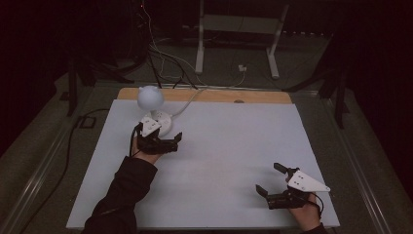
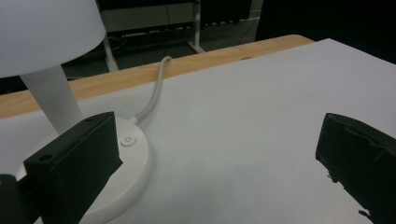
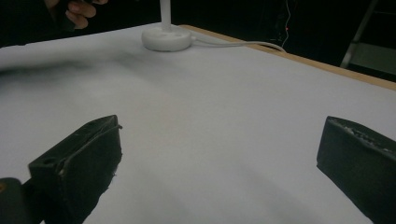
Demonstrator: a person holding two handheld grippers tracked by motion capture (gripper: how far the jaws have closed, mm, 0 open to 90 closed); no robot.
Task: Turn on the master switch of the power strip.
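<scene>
The left tool stood with its jaws spread and nothing between them; the lamp sat just beyond and to the tool's left, its round base touching or nearly touching the left jaw, the button just past that jaw's tip; the right tool, likewise spread and empty, lay well apart across the table, so the left hand was plainly the nearer.

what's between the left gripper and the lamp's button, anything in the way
Nothing visible. The left gripper, jaws open, sits right beside the lamp, and in the left gripper view the button on the base is uncovered just past one jaw. The cord runs off behind the base, away from the gripper.
</scene>
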